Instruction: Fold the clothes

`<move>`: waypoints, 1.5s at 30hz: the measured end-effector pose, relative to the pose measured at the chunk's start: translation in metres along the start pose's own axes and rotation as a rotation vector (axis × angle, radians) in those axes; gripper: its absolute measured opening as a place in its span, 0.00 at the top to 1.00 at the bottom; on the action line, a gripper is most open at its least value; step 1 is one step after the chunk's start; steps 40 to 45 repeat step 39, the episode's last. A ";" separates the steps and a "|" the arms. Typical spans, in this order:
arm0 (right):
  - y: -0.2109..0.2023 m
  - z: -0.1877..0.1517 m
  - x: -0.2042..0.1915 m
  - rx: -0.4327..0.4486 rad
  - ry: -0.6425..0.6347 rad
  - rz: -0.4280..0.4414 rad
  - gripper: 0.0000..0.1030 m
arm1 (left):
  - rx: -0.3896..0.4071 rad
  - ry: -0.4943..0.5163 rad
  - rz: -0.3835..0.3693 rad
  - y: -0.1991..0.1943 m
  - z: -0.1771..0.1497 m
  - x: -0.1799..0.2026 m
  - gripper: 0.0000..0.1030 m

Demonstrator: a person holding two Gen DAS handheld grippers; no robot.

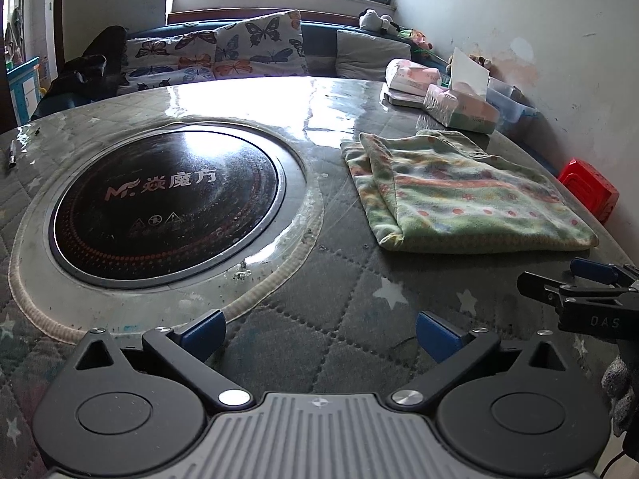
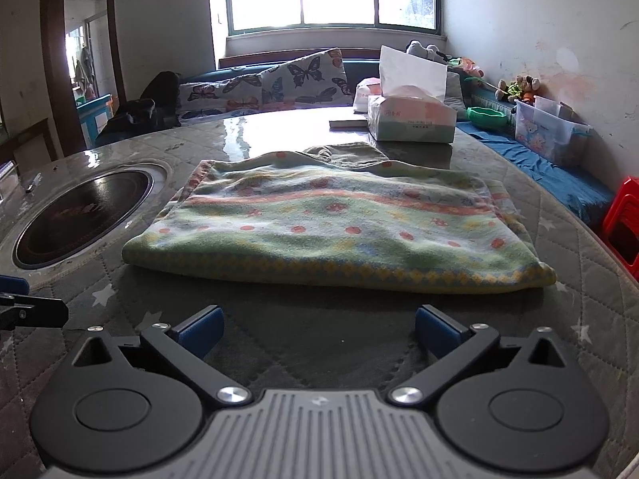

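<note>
One folded cloth (image 2: 335, 227) lies flat on the bench (image 2: 591, 299), filling the middle of the right wrist view and sitting at centre right in the left wrist view (image 1: 459, 195). It is a soft, fuzzy fabric in pale green with bands of salmon, blue and yellow, rows of orange-red dots, and a border of small yellow and blue diamonds along the near edge. The layers are stacked into a rough rectangle; a plain grey-green part pokes out at the far edge, and a lower layer shows on the side nearest the round black cooktop (image 1: 165, 203) set into the bench. Behind the cloth stands a tissue box (image 2: 411, 117).

The left tool (image 1: 319, 335) is spread wide over bare quilted bench, nothing between its blue pads (image 1: 203, 331). The right tool (image 2: 319, 329) is likewise spread wide and empty, just short of the cloth's near edge.
</note>
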State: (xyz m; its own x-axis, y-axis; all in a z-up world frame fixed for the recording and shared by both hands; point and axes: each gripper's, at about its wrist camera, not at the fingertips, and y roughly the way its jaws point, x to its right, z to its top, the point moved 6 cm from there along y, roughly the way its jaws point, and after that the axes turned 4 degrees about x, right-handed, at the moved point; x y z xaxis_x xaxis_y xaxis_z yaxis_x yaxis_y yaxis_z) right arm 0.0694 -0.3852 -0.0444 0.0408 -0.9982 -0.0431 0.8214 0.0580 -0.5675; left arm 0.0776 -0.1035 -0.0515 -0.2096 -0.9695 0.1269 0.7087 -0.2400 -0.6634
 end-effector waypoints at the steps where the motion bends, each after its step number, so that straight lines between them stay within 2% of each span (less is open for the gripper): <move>1: 0.000 0.000 -0.001 -0.001 -0.002 -0.001 0.00 | 0.001 -0.001 0.000 0.000 0.000 0.000 0.00; 18: -0.011 -0.004 -0.002 0.000 0.025 -0.018 0.00 | 0.009 0.050 -0.021 -0.006 -0.003 0.024 0.00; 27: -0.017 -0.004 -0.003 0.024 0.024 -0.057 0.00 | 0.019 0.066 -0.030 -0.009 -0.001 0.035 0.00; 45: -0.024 -0.003 -0.003 0.038 0.038 -0.063 0.00 | 0.032 0.073 -0.032 -0.013 0.000 0.040 0.00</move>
